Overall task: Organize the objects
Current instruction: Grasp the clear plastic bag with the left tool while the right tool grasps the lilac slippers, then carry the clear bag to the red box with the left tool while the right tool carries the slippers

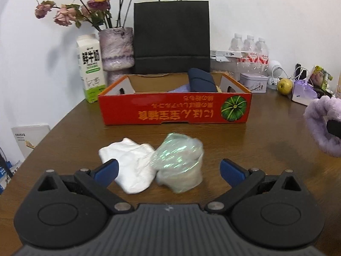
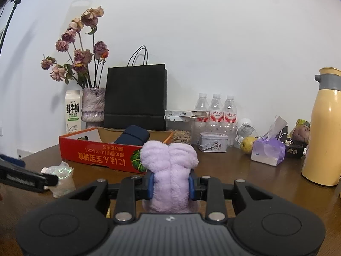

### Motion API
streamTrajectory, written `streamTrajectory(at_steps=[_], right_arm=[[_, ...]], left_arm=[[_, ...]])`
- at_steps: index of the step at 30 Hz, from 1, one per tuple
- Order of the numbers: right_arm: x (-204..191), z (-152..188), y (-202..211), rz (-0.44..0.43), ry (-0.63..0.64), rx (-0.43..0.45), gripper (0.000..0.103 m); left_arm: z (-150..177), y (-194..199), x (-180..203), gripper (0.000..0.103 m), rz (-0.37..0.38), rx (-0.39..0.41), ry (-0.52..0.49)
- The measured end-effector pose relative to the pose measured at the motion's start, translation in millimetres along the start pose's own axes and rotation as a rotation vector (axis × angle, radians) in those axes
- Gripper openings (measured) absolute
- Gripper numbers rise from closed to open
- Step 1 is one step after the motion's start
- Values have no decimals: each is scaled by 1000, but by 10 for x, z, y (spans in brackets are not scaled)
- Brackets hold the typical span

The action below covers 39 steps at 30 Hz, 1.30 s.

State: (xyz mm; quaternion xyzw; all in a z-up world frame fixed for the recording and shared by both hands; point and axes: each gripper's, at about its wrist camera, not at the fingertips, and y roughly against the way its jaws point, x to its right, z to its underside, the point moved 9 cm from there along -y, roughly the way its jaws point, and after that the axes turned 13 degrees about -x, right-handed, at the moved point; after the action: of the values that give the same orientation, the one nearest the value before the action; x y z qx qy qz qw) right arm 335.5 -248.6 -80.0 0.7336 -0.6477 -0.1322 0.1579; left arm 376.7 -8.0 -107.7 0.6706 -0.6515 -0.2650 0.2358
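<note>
While the right gripper (image 2: 170, 186) is clamped on a fluffy lilac plush (image 2: 169, 166), squeezed between its blue pads and carried above the table (image 2: 245, 170) short of the box's right end, the left gripper (image 1: 169, 171) hangs with its jaws spread wide and nothing pressed between them. Taking the red cardboard box (image 1: 174, 108) as the landmark, the two loose things lie on the near side of its long printed wall, just ahead of the left jaws: a crumpled white cloth (image 1: 130, 162) towards the left pad, and touching it on the right an iridescent wrapped bundle (image 1: 181, 160), nearly centred in the gap. The left hand is plainly the nearer one to both. Beyond them the box stretches crosswise, open at the top, with a dark blue case (image 1: 201, 80) leaning inside towards its right end. My guess is the plush goes forward over the near wall, with the bundle next for the left.
</note>
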Motion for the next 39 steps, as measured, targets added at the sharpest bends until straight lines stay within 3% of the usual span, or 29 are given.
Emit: streamTrajectory(at_steps=[5, 8, 9, 12, 23, 29, 34, 39], right_arm=[[-12, -4, -16, -7, 5, -4, 28], [-24, -7, -17, -4, 11, -3, 28], [-24, -8, -15, -3, 10, -1, 28], [-18, -7, -22, -2, 8, -3, 28], [-15, -16, -13, -4, 3, 1, 28], [-27, -22, -10, -5, 5, 3, 28], [-43, -31, -6, -14, 7, 5, 28], [-47, -38, -4, -13, 14, 10, 28]], left_arm=[[-170, -126, 81, 100, -73, 43, -9], [-185, -198, 135, 59, -56, 30, -26], [-171, -213, 152, 37, -36, 15, -32], [-148, -134, 131, 27, -9, 31, -28], [-49, 281, 55, 22, -7, 138, -29], [-13, 504, -220, 22, -89, 207, 54], [29, 562, -444, 23, -127, 202, 117], [87, 605, -446, 23, -143, 200, 100]])
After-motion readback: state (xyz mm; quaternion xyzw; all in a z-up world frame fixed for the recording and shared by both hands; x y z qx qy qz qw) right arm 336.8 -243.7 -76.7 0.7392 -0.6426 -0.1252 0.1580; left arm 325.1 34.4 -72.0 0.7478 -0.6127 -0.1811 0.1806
